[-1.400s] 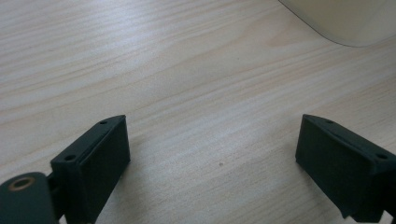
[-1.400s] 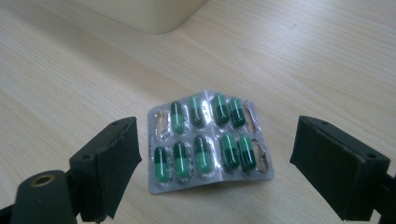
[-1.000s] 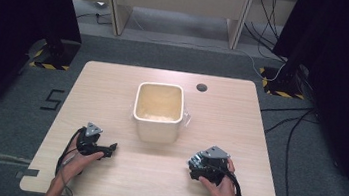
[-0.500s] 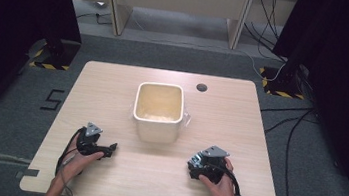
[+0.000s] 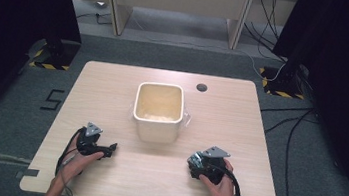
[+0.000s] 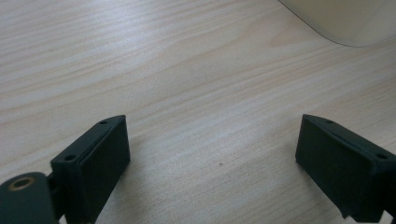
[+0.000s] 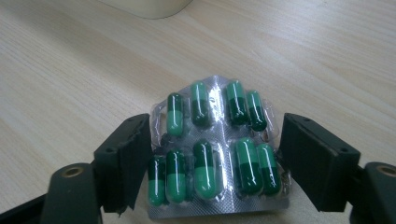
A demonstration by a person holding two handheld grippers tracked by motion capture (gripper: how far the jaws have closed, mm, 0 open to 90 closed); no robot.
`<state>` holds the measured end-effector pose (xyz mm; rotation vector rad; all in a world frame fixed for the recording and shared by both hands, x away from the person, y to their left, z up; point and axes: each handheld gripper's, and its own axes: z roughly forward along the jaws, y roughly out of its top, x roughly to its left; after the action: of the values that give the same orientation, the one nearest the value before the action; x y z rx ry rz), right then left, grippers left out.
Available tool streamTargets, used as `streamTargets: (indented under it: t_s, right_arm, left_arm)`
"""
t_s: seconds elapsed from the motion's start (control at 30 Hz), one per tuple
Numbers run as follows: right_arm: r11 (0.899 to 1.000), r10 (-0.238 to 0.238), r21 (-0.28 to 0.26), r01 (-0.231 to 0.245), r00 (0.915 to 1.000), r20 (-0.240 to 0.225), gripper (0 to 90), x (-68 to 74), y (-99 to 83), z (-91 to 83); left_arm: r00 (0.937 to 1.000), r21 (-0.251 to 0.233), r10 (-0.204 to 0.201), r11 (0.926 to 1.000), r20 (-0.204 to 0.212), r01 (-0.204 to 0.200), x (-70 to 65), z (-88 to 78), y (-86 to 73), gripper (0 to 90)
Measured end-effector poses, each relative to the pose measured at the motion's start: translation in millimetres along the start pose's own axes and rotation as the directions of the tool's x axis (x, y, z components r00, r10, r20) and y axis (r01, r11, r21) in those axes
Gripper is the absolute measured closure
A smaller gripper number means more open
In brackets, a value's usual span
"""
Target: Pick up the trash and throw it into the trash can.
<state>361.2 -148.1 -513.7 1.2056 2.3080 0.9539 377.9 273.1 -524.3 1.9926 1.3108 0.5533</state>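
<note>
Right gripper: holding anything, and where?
Yes. The right gripper jaws have just been closing on a blister pack of green capsules, gripped by its two side edges. The left gripper holds nothing.

The cream bin (image 7: 149, 7) is running off the top edge in the right gripper view, leaving just its base. In the left gripper view, its rounded corner (image 6: 345, 21) is being cut off likewise. In the high view, the pale contents (image 5: 156, 117) are looking too small to identify, and the person's forearms are leaving the near edge.
</note>
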Motion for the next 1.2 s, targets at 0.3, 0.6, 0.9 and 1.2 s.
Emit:
streamTargets:
  t_s: [0.3, 0.6, 0.9, 1.2]
  right_arm:
    - [1.000, -0.002, -0.004, 0.002, 1.0000, 0.005, 32.0, 1.3, 0.8, -2.5]
    - [0.997, 0.034, -0.063, -0.033, 0.9994, 0.009, 32.5, -2.2, 8.3, -16.0]
    - [0.992, 0.043, -0.123, -0.037, 0.9983, 0.039, 32.5, -10.9, 19.1, -43.9]
    - [0.985, 0.064, -0.163, -0.052, 0.9954, 0.071, 32.5, -22.0, 34.7, -64.2]
  left_arm:
    - [1.0000, 0.000, 0.000, 1.0000, 0.000, 0.000, 0.0, 0.0, 0.0, 8.9]
    - [1.0000, 0.000, 0.000, 1.0000, 0.000, 0.000, 0.0, 0.0, 0.0, 9.0]
    - [1.0000, 0.000, 0.000, 1.0000, 0.000, 0.000, 0.0, 0.0, 0.0, 8.9]
    - [1.0000, -0.001, -0.001, 1.0000, 0.000, 0.001, 0.0, 0.1, 0.0, 9.0]
